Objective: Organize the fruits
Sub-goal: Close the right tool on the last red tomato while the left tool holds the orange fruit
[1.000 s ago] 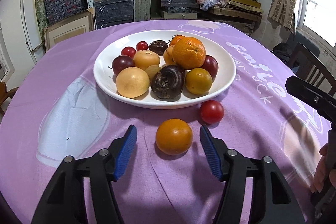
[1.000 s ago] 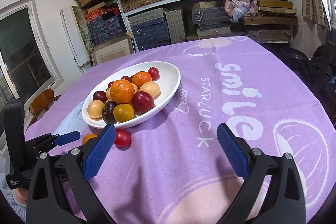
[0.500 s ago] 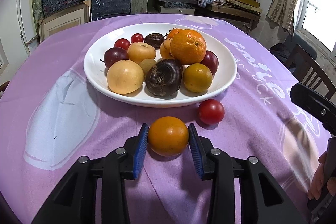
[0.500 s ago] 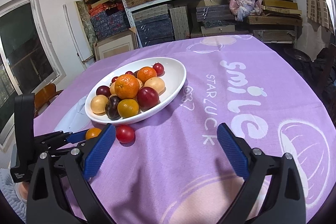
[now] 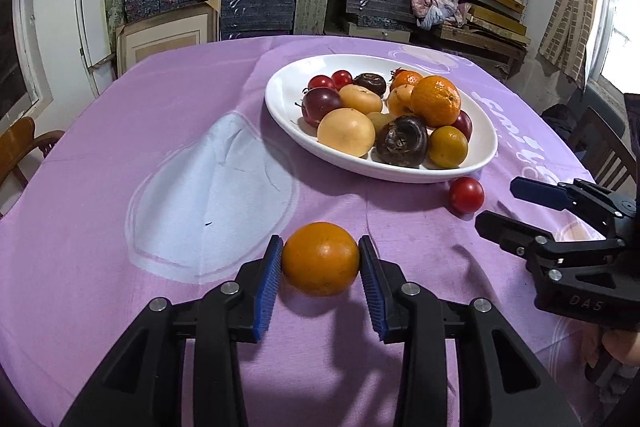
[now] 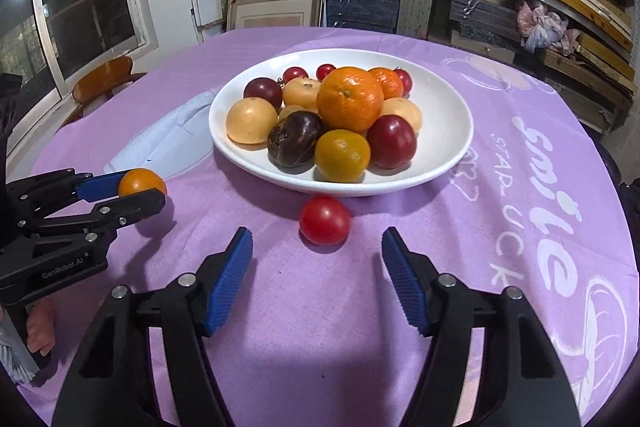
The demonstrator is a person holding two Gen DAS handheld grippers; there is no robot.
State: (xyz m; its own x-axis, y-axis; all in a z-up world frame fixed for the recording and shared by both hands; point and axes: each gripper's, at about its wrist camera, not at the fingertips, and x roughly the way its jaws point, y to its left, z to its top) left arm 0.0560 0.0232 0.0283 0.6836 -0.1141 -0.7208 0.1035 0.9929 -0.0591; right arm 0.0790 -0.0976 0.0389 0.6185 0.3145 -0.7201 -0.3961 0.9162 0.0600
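A: What is the left gripper [image 5: 320, 269] doing?

B: It is pinching a small orange [image 5: 321, 259] between its two blue pads [image 5: 266, 287], one pad on each side of the fruit. The orange is sitting near the camera, on or just above the purple tablecloth [image 5: 120, 227]; I cannot tell if it is touching the cloth.

A: Which way is the orange pointing?

B: It is almost round, so it is not showing a clear long axis, and its stem end is not visible. The skin is looking smooth, deep orange, with a dull shine on top.

A: And the right gripper [image 6: 316, 279]?

B: Its jaws are standing wide apart and holding nothing. A red tomato [image 6: 325, 220] is lying on the cloth just beyond the gap, close to the near rim of the white bowl [image 6: 452, 115].

A: What is lying in the bowl?

B: A big mandarin [image 6: 350, 99] is sitting on top of the heap. Around it are lying pale yellow fruits, dark red plums [image 6: 392, 141], a dark brown wrinkled fruit [image 6: 295, 139], and small cherry tomatoes [image 6: 295, 74] at the far side.

A: Where is the bowl from the left gripper?

B: It is standing farther away and to the right.
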